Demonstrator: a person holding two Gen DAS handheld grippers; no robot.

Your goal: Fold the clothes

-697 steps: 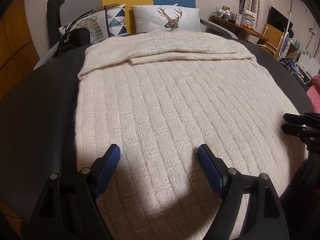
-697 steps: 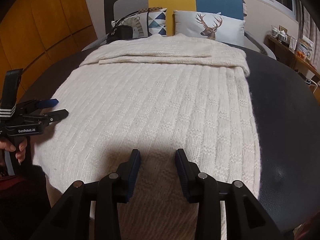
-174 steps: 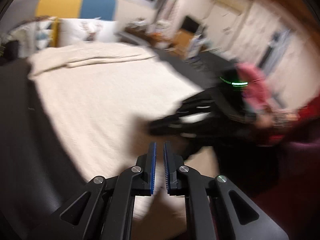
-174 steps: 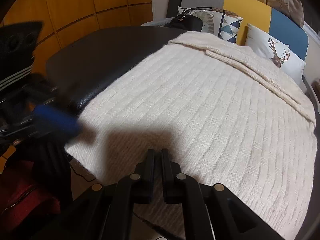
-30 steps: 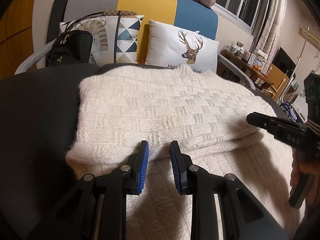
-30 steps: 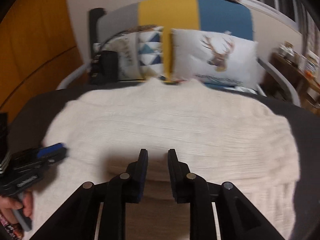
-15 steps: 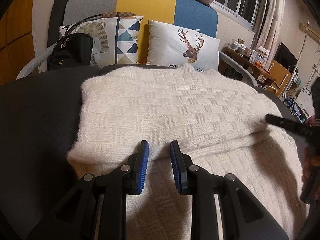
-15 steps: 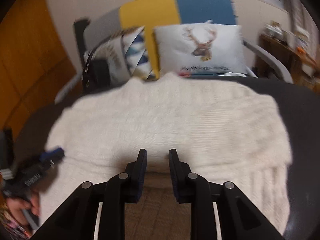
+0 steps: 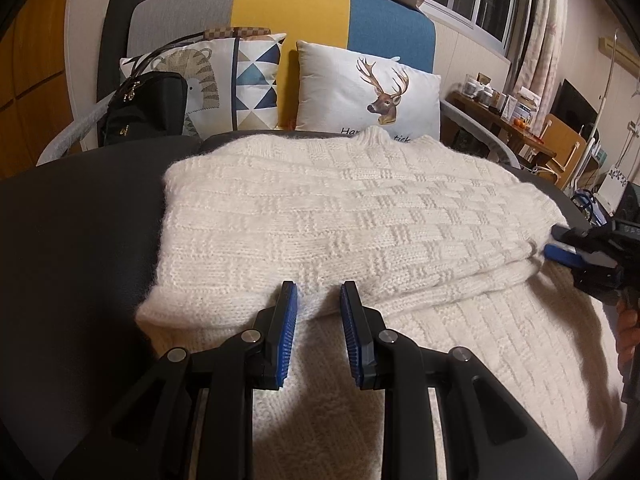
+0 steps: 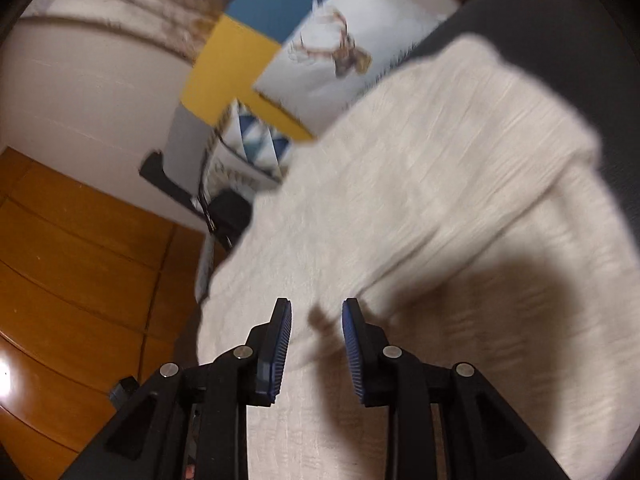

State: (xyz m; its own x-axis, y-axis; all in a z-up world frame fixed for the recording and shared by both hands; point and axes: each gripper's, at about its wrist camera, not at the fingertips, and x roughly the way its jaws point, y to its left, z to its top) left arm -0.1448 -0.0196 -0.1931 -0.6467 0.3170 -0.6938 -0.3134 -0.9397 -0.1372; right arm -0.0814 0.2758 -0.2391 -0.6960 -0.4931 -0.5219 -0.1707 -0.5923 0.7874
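Observation:
A cream knitted sweater [image 9: 340, 216] lies on a black tabletop [image 9: 72, 232], its near part folded back over the far part, with a rolled fold edge across the middle. My left gripper [image 9: 318, 292] hovers at that fold edge, jaws a little apart with nothing between them. The right gripper [image 9: 560, 242] shows at the right end of the fold, held by a hand. In the blurred, tilted right wrist view my right gripper [image 10: 316, 308] is open over the sweater [image 10: 440, 184], empty.
Behind the table stands a grey, yellow and blue chair back [image 9: 288, 12] with a deer cushion [image 9: 368, 92], a triangle-print cushion [image 9: 240, 80] and a black bag [image 9: 148, 108]. A cluttered desk [image 9: 504, 112] is at the far right. Orange wood panels [image 10: 72, 264] are left.
The right gripper has swung and tilted sharply, blurring its view, and now sits at the fold's right end. The left gripper has barely moved and stays slightly apart.

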